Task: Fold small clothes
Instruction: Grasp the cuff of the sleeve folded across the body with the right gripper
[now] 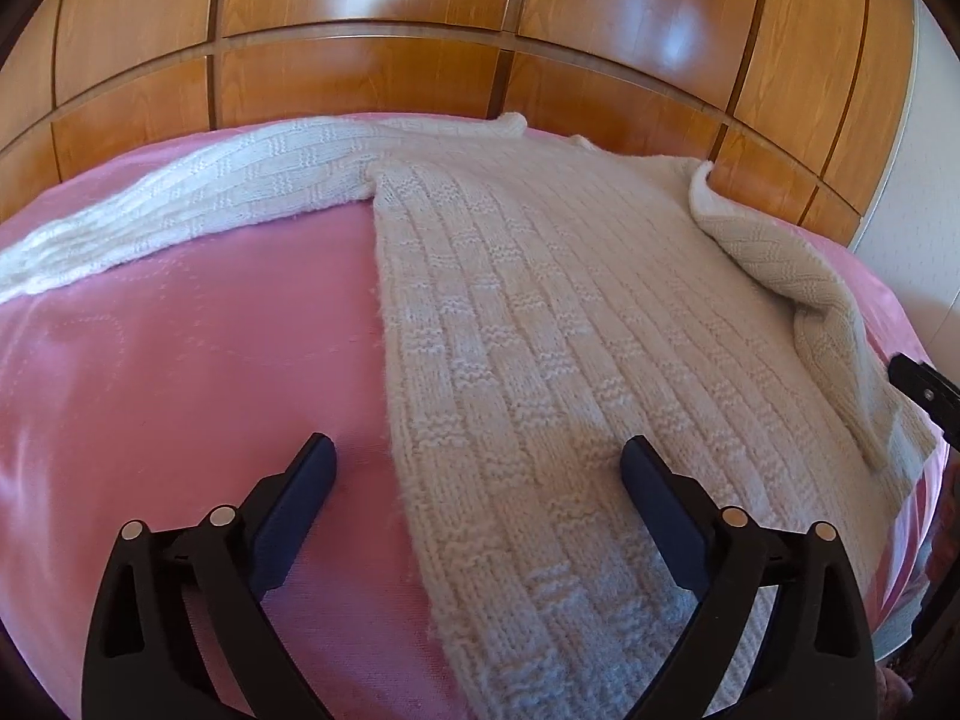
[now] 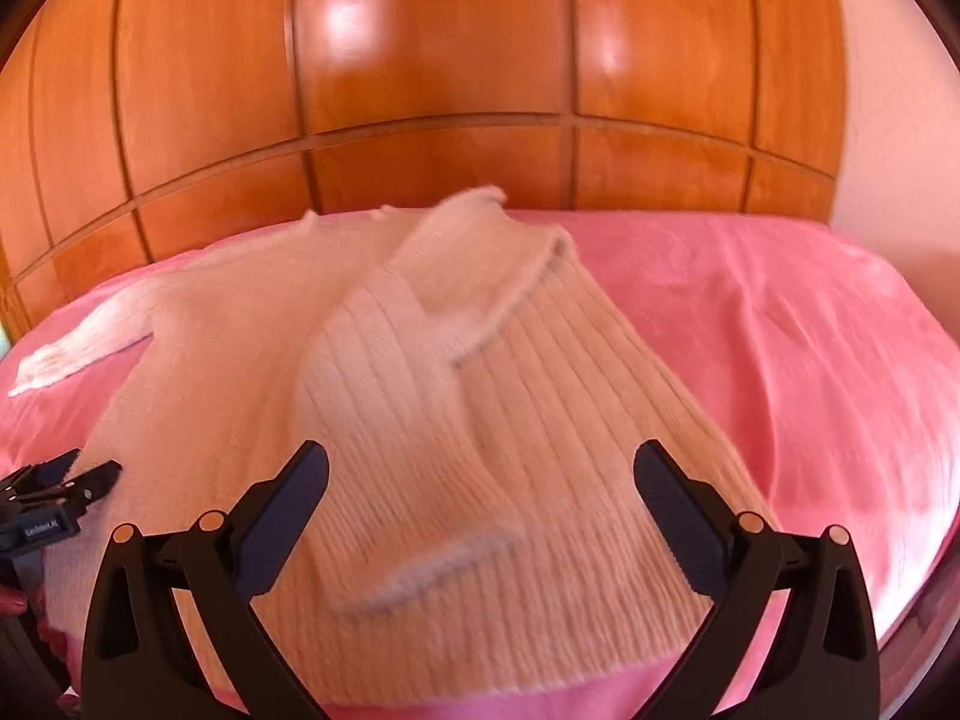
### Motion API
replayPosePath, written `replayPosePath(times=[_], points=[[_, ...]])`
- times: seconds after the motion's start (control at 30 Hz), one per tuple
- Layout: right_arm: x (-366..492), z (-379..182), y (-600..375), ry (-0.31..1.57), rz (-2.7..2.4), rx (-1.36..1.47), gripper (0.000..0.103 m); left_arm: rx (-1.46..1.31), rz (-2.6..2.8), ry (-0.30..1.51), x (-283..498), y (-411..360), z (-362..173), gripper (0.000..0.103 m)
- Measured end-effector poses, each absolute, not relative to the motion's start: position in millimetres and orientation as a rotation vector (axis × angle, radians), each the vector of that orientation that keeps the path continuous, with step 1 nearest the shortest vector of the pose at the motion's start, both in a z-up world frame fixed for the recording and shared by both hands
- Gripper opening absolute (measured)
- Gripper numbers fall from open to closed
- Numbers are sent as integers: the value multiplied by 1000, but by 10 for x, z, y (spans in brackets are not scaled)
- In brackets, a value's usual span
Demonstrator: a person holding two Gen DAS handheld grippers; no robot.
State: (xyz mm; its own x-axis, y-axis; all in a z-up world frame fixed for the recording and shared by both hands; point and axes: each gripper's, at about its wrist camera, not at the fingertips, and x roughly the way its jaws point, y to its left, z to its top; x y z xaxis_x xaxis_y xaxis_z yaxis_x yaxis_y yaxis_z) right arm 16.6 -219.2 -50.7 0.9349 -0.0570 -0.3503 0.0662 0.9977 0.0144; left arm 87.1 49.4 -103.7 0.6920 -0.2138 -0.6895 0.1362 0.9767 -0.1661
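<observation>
A cream knitted sweater (image 1: 540, 312) lies flat on a pink bedspread (image 1: 180, 360). Its left sleeve (image 1: 198, 198) stretches out to the left. Its right sleeve (image 1: 798, 282) is folded in over the body. My left gripper (image 1: 478, 459) is open and empty, low over the sweater's left edge near the hem. In the right wrist view the sweater (image 2: 540, 420) shows blurred, with the folded sleeve (image 2: 390, 372) lying across it. My right gripper (image 2: 481, 465) is open and empty above the folded sleeve's cuff. The left gripper (image 2: 66, 480) shows at the left edge there.
A glossy wooden panelled headboard (image 1: 420, 60) stands right behind the bed. A white wall (image 2: 888, 120) is at the far right. The bedspread (image 2: 780, 330) extends to the right of the sweater. The right gripper's tip (image 1: 924, 384) shows at the right edge.
</observation>
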Motion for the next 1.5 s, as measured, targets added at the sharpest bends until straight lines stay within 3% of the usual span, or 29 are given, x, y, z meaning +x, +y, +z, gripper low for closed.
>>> replayPosePath(times=[0.13,0.3,0.53,0.57,0.6,0.7,0.73,0.93,0.97,1.03,1.07,1.17,1.33,1.43,1.47,1.5], points=[[402,-501,-2181,421,-60,24,101,-107,-205,782,889,488,-1042,97],[407,-461,-2298,410,-37,106,82,-135,-220,757,851,534,-1053,97],[354,-475,-2217,440,9,45,80,-131,-217,754,849,526,-1053,97],[339,-464,-2200,441,43,47,65,-132,-218,753,847,528,-1054,97],[344,-455,-2156,452,75,21,41,-132,-218,753,846,528,-1054,97],[472,-472,-2131,527,128,-18,4,-129,-216,754,850,522,-1054,97],[500,-458,-2184,534,137,0,0,-129,-217,754,850,522,-1054,97],[493,-100,-2741,472,75,79,0,-124,-218,754,850,516,-1061,99],[470,-20,-2827,459,111,108,6,-122,-218,755,851,511,-1062,99],[475,46,-2847,485,198,126,66,-116,-214,755,851,505,-1066,99],[466,34,-2817,487,227,135,90,-114,-213,755,850,504,-1068,99],[554,-93,-2617,534,317,84,64,-117,-215,755,848,512,-1070,99],[820,-407,-2529,642,344,156,61,-121,-218,754,849,519,-1071,99],[805,-438,-2484,668,384,127,18,-121,-219,754,849,522,-1070,99],[761,-397,-2482,662,384,89,7,-121,-219,754,850,523,-1072,99],[726,-327,-2525,648,368,58,7,-121,-219,754,849,523,-1071,99]])
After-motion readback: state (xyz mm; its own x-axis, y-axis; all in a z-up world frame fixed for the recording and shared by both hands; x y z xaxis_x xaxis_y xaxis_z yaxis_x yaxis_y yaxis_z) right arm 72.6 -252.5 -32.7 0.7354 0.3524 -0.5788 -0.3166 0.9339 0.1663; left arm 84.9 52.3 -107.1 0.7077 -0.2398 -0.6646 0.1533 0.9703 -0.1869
